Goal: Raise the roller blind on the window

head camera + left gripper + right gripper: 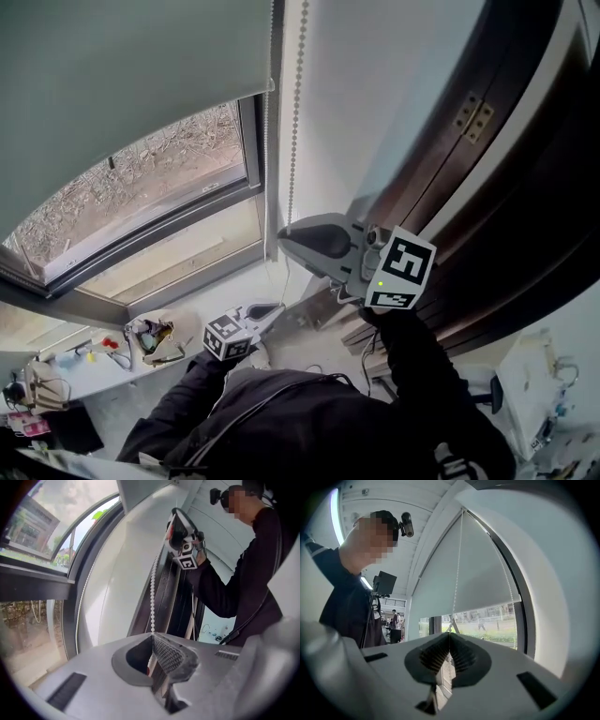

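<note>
Window (pixel 159 183) with roller blind (pixel 122 84) partway down.
Upper part of the window covered by the blind, hem slanting across the pane, glass bare beneath; right gripper (pixel 284 234) just right of the window's frame, near its lower edge, jaws pressed together on the bead chain (pixel 296 112); left gripper (pixel 278 307) lower, below the window's right corner, jaws likewise clenched on the same strand; bead chain hanging straight down the white wall right of the window, running from one gripper to the other; a second strand closer to the window's frame.
</note>
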`<act>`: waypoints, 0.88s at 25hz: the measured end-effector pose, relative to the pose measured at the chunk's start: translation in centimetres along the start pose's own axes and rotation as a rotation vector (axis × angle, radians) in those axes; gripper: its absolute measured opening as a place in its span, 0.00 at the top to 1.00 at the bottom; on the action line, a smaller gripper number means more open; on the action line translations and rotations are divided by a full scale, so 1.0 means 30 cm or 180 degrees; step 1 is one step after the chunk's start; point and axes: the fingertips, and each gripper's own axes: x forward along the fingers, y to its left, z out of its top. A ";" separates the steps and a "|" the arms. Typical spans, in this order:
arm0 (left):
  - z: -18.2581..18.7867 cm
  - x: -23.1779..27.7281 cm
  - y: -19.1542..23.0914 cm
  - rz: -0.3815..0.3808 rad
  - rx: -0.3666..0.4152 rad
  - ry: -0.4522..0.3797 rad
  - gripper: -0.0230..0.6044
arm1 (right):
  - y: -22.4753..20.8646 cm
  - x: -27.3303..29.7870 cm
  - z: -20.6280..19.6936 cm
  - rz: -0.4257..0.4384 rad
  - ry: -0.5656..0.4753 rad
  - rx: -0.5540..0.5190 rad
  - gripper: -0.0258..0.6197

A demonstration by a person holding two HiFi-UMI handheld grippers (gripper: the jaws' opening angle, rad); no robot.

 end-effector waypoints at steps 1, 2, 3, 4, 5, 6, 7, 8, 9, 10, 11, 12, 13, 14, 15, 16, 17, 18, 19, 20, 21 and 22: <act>0.043 -0.020 0.002 0.0027 0.0022 -0.0180 0.95 | -0.003 -0.001 -0.001 -0.0020 -0.0021 -0.0019 0.95; 0.097 -0.044 0.007 0.0058 0.0026 -0.0378 0.95 | -0.008 -0.003 -0.003 -0.0041 -0.0041 -0.0031 0.95; 0.159 -0.069 0.013 0.0101 0.0032 -0.0558 0.95 | -0.013 -0.007 -0.003 -0.0059 -0.0060 -0.0035 0.95; 0.224 -0.094 0.016 0.0153 0.0048 -0.0696 0.94 | -0.017 -0.011 -0.004 -0.0069 -0.0077 -0.0031 0.95; 0.288 -0.117 0.015 0.0197 0.0084 -0.0797 0.91 | -0.019 -0.015 -0.005 -0.0078 -0.0088 -0.0030 0.95; 0.348 -0.139 0.012 0.0220 0.0147 -0.0882 0.89 | -0.022 -0.018 -0.010 -0.0094 -0.0084 -0.0039 0.95; 0.404 -0.160 0.008 0.0225 0.0222 -0.0963 0.88 | -0.025 -0.020 -0.020 -0.0118 -0.0059 -0.0059 0.95; 0.460 -0.179 0.003 0.0225 0.0286 -0.1040 0.86 | -0.031 -0.022 -0.036 -0.0145 -0.0016 -0.0081 0.95; 0.513 -0.197 -0.003 0.0231 0.0334 -0.1104 0.83 | -0.038 -0.023 -0.059 -0.0167 0.0032 -0.0089 0.95; 0.561 -0.212 -0.009 0.0249 0.0384 -0.1141 0.81 | -0.045 -0.026 -0.085 -0.0178 0.0070 -0.0069 0.95; 0.601 -0.226 -0.016 0.0268 0.0457 -0.1163 0.78 | -0.050 -0.029 -0.113 -0.0179 0.0093 -0.0023 0.95; 0.638 -0.240 -0.026 0.0274 0.0544 -0.1199 0.77 | -0.054 -0.032 -0.141 -0.0178 0.0107 0.0032 0.95; 0.675 -0.254 -0.038 0.0261 0.0631 -0.1258 0.76 | -0.056 -0.034 -0.168 -0.0182 0.0126 0.0081 0.95; 0.713 -0.268 -0.054 0.0225 0.0721 -0.1337 0.73 | -0.056 -0.035 -0.197 -0.0192 0.0159 0.0113 0.95; 0.751 -0.280 -0.072 0.0177 0.0801 -0.1428 0.72 | -0.054 -0.034 -0.228 -0.0206 0.0209 0.0131 0.95; 0.786 -0.290 -0.088 0.0135 0.0856 -0.1506 0.72 | -0.051 -0.031 -0.261 -0.0214 0.0269 0.0150 0.95; 0.813 -0.296 -0.102 0.0103 0.0891 -0.1551 0.71 | -0.046 -0.028 -0.296 -0.0210 0.0329 0.0181 0.95; 0.831 -0.298 -0.111 0.0081 0.0921 -0.1563 0.71 | -0.040 -0.023 -0.335 -0.0198 0.0390 0.0225 0.95; 0.841 -0.295 -0.115 0.0076 0.0954 -0.1547 0.71 | -0.032 -0.019 -0.377 -0.0185 0.0456 0.0275 0.95; 0.846 -0.290 -0.118 0.0082 0.0988 -0.1518 0.70 | -0.024 -0.015 -0.423 -0.0175 0.0533 0.0324 0.95; 0.850 -0.283 -0.124 0.0077 0.1017 -0.1491 0.70 | -0.015 -0.012 -0.473 -0.0174 0.0622 0.0366 0.95; 0.854 -0.275 -0.132 0.0066 0.1039 -0.1458 0.69 | -0.007 -0.010 -0.526 -0.0177 0.0715 0.0412 0.95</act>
